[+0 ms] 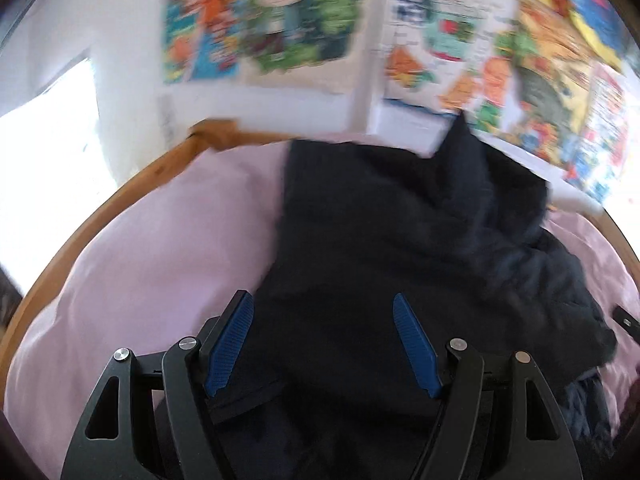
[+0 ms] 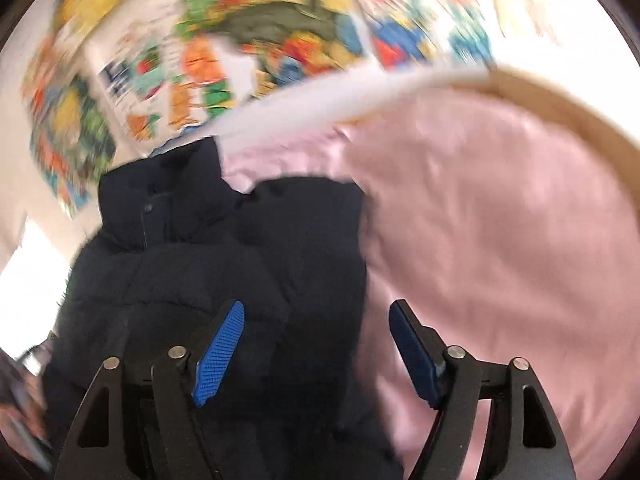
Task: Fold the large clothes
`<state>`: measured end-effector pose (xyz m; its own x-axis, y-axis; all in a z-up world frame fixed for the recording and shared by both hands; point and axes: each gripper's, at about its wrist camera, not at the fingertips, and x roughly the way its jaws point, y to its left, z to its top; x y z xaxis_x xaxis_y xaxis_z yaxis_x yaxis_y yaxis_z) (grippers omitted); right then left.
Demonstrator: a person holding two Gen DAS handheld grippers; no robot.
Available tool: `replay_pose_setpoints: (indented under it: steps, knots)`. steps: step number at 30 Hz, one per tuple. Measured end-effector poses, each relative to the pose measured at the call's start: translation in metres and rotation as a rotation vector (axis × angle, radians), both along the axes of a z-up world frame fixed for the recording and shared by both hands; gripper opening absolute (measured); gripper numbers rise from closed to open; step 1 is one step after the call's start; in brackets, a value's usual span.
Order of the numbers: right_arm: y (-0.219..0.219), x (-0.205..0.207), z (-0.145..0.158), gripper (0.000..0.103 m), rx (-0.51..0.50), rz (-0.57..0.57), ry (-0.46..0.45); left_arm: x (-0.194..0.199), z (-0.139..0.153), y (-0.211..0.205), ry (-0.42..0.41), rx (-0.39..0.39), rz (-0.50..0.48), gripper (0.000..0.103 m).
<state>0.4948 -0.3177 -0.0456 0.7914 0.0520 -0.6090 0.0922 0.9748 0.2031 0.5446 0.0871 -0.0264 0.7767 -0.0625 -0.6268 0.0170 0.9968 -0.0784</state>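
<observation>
A dark navy puffer jacket (image 1: 400, 240) lies spread on a pink bed sheet (image 1: 160, 260). My left gripper (image 1: 320, 296) hangs open just over the jacket's near left part, and its blue pads (image 1: 230, 344) hold nothing. In the right wrist view the jacket (image 2: 224, 260) fills the left half, with its collar and zip (image 2: 160, 200) at the far end. My right gripper (image 2: 316, 304) is open above the jacket's right edge, one finger over the jacket and the other over the pink sheet (image 2: 500, 240). Both views are blurred.
A wooden bed frame (image 1: 120, 200) curves round the mattress, and its rim (image 2: 580, 112) shows at the far right. Colourful posters (image 1: 260, 20) cover the wall behind the bed. A bright window (image 1: 48, 140) is on the left. A black gripper part (image 1: 626, 320) pokes in at the right.
</observation>
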Motion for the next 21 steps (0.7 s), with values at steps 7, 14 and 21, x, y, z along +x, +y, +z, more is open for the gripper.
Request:
replay_pose_setpoints:
  steps: [7, 14, 21]
  knots:
    - [0.091, 0.030, -0.035, 0.061, -0.439, 0.297, 0.043, 0.045, -0.037, -0.050, 0.147, 0.146, -0.133, 0.070]
    - [0.078, 0.066, -0.076, 0.063, -0.402, 0.320, 0.114, 0.069, -0.073, -0.051, 0.180, 0.238, -0.136, 0.085]
    - [0.056, 0.078, -0.076, 0.071, -0.269, 0.367, 0.135, 0.059, -0.063, -0.041, 0.123, 0.200, -0.155, 0.088]
